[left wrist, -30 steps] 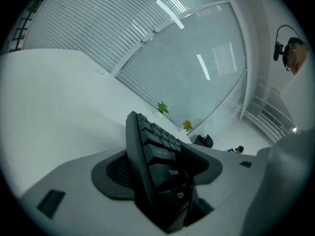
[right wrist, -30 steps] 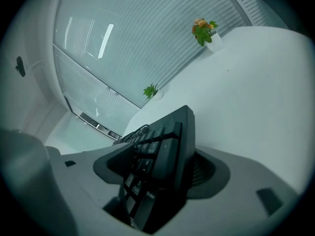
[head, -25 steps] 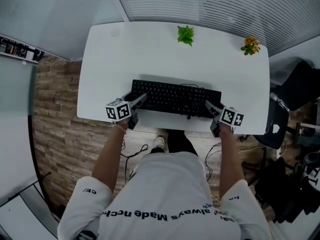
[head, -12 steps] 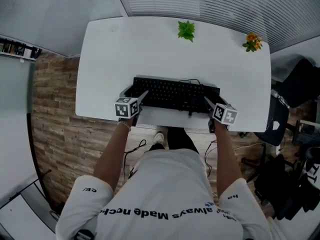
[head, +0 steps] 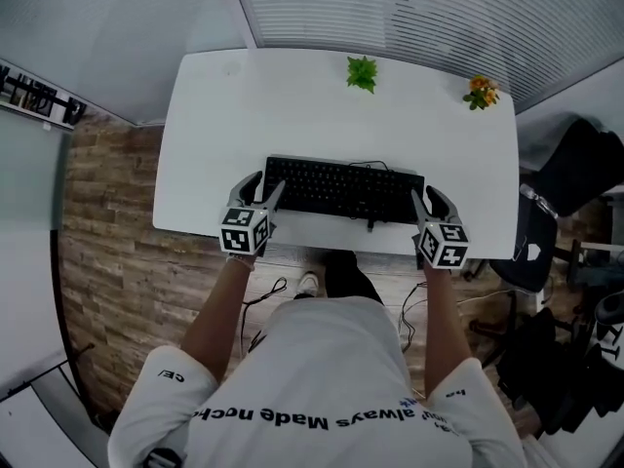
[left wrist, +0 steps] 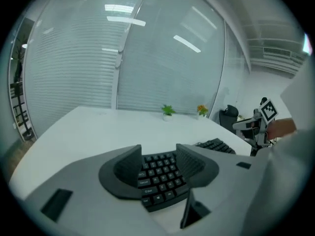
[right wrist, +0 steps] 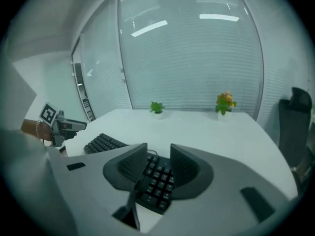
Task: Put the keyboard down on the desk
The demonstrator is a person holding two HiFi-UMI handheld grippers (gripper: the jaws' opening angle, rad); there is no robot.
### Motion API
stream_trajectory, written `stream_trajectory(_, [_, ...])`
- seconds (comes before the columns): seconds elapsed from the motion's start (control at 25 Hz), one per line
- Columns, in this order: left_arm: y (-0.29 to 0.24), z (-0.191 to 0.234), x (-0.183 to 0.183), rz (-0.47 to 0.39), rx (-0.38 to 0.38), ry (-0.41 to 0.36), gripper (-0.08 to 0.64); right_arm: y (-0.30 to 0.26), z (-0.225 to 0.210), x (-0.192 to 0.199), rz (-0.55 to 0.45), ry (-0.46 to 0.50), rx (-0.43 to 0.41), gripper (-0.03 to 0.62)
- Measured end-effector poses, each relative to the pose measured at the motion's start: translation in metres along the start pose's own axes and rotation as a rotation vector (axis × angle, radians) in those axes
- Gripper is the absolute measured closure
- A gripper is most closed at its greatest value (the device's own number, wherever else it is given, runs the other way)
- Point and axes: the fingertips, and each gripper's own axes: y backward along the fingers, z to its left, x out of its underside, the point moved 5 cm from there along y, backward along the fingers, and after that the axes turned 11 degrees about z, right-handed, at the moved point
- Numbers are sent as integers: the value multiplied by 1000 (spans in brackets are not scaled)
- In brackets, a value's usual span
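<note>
The black keyboard [head: 343,189] lies flat on the white desk [head: 292,105], near its front edge. My left gripper [head: 265,185] stands open at the keyboard's left end, whose keys [left wrist: 160,181] show between the spread jaws. At the right end, my right gripper [head: 426,198] is open too, and the key rows [right wrist: 155,178] run between its jaws. In the gripper views I see a gap between each jaw and the keyboard. My left gripper [left wrist: 158,154] and right gripper [right wrist: 158,151] sit low over the desk.
A small green plant [head: 362,71] and an orange-flowered plant [head: 478,91] stand at the desk's far edge, before slatted blinds. A black chair [head: 575,164] is off the desk's right side. The keyboard's cable [head: 370,224] hangs over the front edge.
The keyboard was gripped at both ends and tipped on edge; now it lies flat on the desk. Both grippers have opened and let go of it.
</note>
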Motion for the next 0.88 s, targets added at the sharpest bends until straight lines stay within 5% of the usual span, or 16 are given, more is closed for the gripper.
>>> stream_trajectory(0.2, [83, -45, -44, -215, 63, -88, 461, 83, 61, -41, -160, 146, -64, 533])
stream_trajectory(0.4, [167, -91, -79, -384, 141, -176, 507, 156, 124, -63, -279, 234, -122, 545])
stream_trajectory(0.88, [267, -148, -105, -516, 235, -206, 514, 245, 195, -84, -373, 283, -174, 543])
